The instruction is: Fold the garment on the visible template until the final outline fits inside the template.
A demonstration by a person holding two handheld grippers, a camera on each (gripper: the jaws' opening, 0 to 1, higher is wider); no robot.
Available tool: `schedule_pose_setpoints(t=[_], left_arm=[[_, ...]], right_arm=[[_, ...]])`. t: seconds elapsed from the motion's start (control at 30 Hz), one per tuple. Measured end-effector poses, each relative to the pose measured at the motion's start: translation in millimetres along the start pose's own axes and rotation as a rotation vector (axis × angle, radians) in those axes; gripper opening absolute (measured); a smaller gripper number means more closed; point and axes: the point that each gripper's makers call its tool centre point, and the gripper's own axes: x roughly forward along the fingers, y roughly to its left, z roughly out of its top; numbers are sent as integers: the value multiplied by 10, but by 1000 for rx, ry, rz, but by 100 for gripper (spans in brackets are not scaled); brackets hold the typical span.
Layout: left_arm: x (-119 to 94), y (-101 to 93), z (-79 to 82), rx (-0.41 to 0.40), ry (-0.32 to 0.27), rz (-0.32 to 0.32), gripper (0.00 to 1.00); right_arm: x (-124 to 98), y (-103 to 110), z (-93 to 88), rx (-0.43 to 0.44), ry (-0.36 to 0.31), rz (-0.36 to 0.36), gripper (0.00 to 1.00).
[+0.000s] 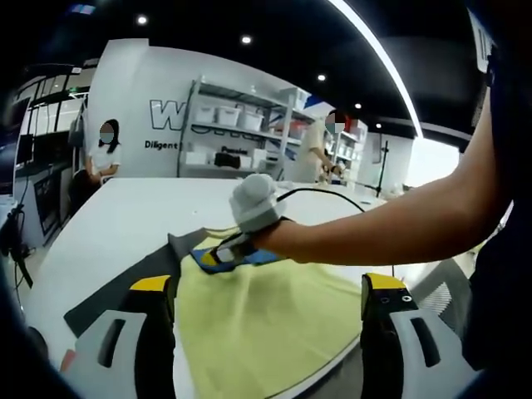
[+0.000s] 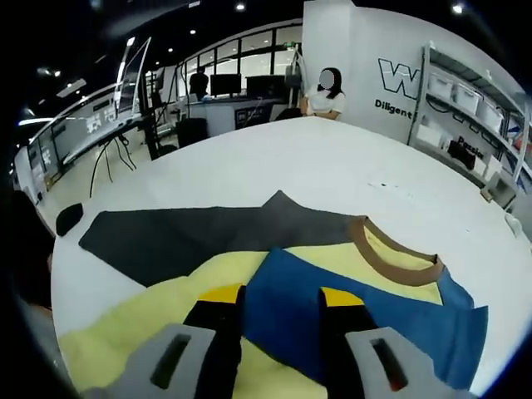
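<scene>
At centre of counter (image 2: 332, 174): garment (image 2: 274, 332), a yellow T-shirt with blue panel and brown collar (image 2: 391, 258), lying partly folded over dark grey template (image 2: 191, 233). Template uncovered toward 10 o'clock in right gripper view; blue sleeve spilling past it toward 4 o'clock.

Right gripper (image 2: 280, 309): jaws narrow, straddling the blue fabric at its edge; whether cloth is pinched, cannot tell. Seen in left gripper view near 12 o'clock of the shirt, held in a hand. Left gripper (image 1: 270, 307): jaws spread wide over yellow cloth, nothing held.

Risks, as judged:
- Fold dragged off line if only one layer caught, leaving outline beyond template.
- Whole shirt sliding on smooth counter under a one-sided pull, shifting off template.
- Sleeve near counter edge at 4 o'clock liable to hang over.

Writing: wall lettering (image 2: 399, 79) partly legible, large "W", smaller "Diligent" beneath; remainder cut off by shelving (image 2: 474, 108).
</scene>
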Motion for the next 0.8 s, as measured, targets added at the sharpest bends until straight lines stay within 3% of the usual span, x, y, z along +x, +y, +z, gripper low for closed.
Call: schedule_pose_setpoints(t=[0.5,0.8], left_arm=[[6,-35,-1,8,2,-22,89],[7,-55,-4,16,5,-38,89]], right_arm=[[-269,-213,-20,53,-32,-42,47],[-684,-318,-54,78,-75,-71,47]])
